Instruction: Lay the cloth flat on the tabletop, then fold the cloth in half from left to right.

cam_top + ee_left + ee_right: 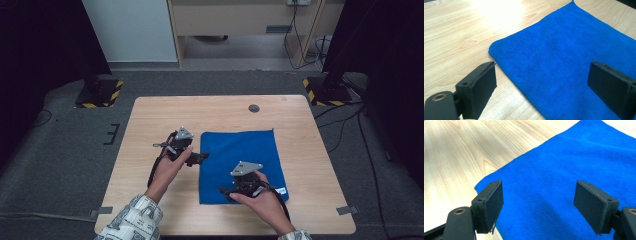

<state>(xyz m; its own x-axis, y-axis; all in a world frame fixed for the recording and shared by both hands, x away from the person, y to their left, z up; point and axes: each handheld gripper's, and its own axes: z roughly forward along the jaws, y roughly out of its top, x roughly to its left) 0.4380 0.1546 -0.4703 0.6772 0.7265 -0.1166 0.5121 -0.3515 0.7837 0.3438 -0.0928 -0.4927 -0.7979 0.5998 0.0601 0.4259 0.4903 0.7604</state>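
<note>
Right now your blue cloth lies flat and spread on the wooden table, a rough square slightly skewed to the table's edges, with a small white tag at its near right corner. Take the cloth as your landmark.

Your left gripper sits at the cloth's left edge, about halfway along it, pointing across the cloth. In the left gripper view its jaws stand wide apart with nothing between them: one pad hangs over bare wood just outside the edge, the other over the cloth.

Your right gripper is over the cloth's near left corner, pointing left toward it. Its jaws are also apart and empty; in the right gripper view the cloth runs under both pads and the corner lies just by the left pad.

So the right hand looks nearer a corner, the left only an edge. If a fold is coming, the left would probably need to slide along that edge to the far left corner.
</note>
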